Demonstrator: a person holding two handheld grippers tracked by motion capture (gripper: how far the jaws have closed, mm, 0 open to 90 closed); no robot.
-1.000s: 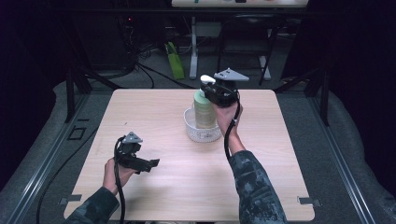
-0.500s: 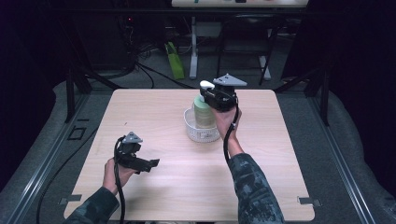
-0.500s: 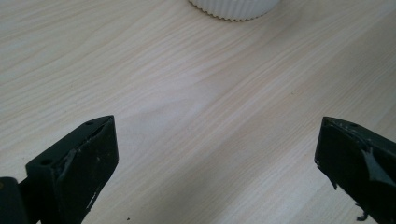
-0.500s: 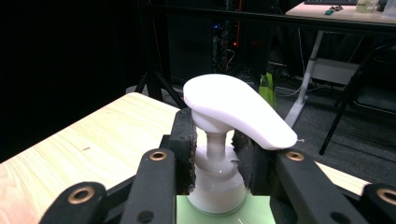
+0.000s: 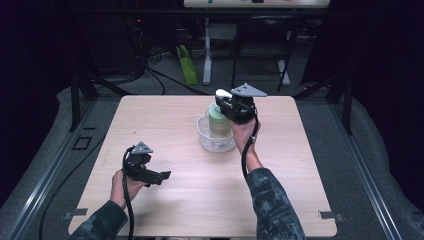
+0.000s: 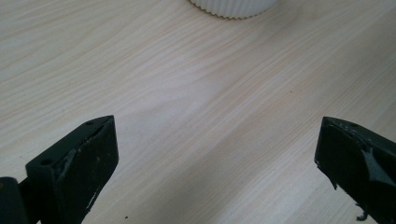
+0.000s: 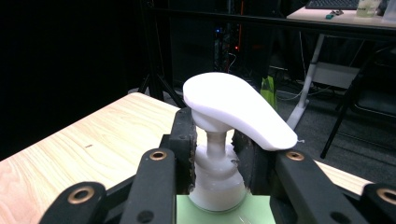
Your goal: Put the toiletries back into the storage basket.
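The right tongs (image 7: 217, 163) clamp the pump bottle (image 5: 218, 120) by its neck, steadying it upright in the white basket (image 5: 216, 142) below, while the left tongs (image 6: 219, 163) hang open over the bare tabletop (image 6: 187, 93).

We are looking down on a pale wood-grain tabletop (image 5: 165, 125) that is catching the light while the room around it is lying in near darkness. Grey floor (image 5: 325, 125) is showing past its far edge and right edge. Beyond the far edge a second desk (image 5: 260, 3) is standing on white legs (image 5: 207, 50), black cables (image 5: 150, 75) are trailing across the floor, and a green object (image 5: 186, 65) is leaning beside them. Dark metal frame posts (image 5: 80, 85) are rising off the left edge, and a rail (image 5: 40, 185) is running along the floor there.
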